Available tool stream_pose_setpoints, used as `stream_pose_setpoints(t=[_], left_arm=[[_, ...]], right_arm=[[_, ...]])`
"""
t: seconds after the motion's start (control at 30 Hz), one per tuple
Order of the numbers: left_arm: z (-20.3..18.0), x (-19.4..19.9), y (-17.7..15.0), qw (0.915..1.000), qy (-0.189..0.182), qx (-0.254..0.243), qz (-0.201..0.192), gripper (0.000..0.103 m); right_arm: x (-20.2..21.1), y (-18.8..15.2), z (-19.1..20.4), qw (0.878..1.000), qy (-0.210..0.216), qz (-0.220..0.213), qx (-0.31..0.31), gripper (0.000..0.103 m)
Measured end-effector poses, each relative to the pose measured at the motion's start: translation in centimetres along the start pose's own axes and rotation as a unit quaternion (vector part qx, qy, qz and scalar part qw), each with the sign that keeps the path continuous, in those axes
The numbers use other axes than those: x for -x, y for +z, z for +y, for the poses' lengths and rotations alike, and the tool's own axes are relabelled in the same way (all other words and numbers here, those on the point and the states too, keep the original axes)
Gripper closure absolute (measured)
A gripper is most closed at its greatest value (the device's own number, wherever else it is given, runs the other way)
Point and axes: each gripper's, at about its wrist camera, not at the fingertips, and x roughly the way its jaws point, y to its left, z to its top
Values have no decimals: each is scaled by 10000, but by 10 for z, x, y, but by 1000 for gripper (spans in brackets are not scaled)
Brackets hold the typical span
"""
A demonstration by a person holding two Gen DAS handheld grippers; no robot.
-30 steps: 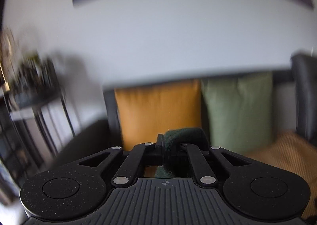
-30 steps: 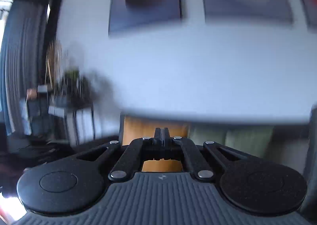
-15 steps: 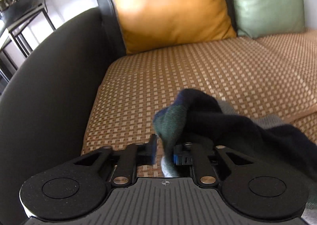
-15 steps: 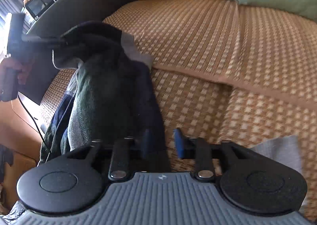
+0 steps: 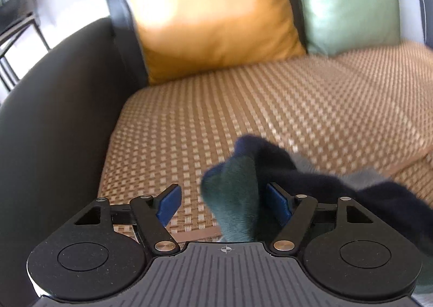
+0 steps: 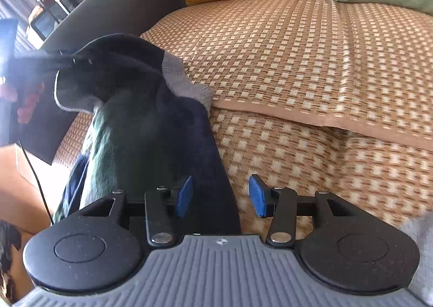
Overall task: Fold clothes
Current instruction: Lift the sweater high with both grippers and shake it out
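With both my left gripper (image 5: 223, 202) and right gripper (image 6: 221, 196) released, the dark garment (image 6: 151, 117) lies bunched at the sofa seat's (image 5: 270, 106) near edge; I judge spreading it flat comes next.

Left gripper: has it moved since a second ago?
Yes. The left gripper pointed at the wall above the orange cushion then; now it looks down on the woven seat cover, jaws open around the dark garment.

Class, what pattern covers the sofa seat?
A brown-and-cream woven check on the sofa seat, clearest in the right wrist view.
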Motion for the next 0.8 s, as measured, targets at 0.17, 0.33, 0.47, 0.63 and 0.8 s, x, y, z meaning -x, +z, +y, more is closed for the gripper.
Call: stream_pose_setpoints(t=[0.17, 0.33, 0.47, 0.63, 0.8], left_arm=[[-3, -2, -5, 9996, 44, 185, 216, 95], [3, 49, 8, 9983, 166, 289, -484, 97], [3, 94, 43, 9921, 218, 341, -1185, 97], [-3, 118, 112, 9823, 343, 349, -1808, 97], [-17, 96, 188, 9724, 667, 312, -2213, 97]], right_arm=[[-16, 2, 4, 9993, 318, 161, -138, 98], [45, 24, 14, 9979, -120, -600, 224, 98], [115, 65, 27, 9851, -520, -1509, 635, 98], [176, 128, 39, 9563, -1235, -2401, 1125, 99], [203, 193, 33, 9273, -1751, -3015, 1357, 99]])
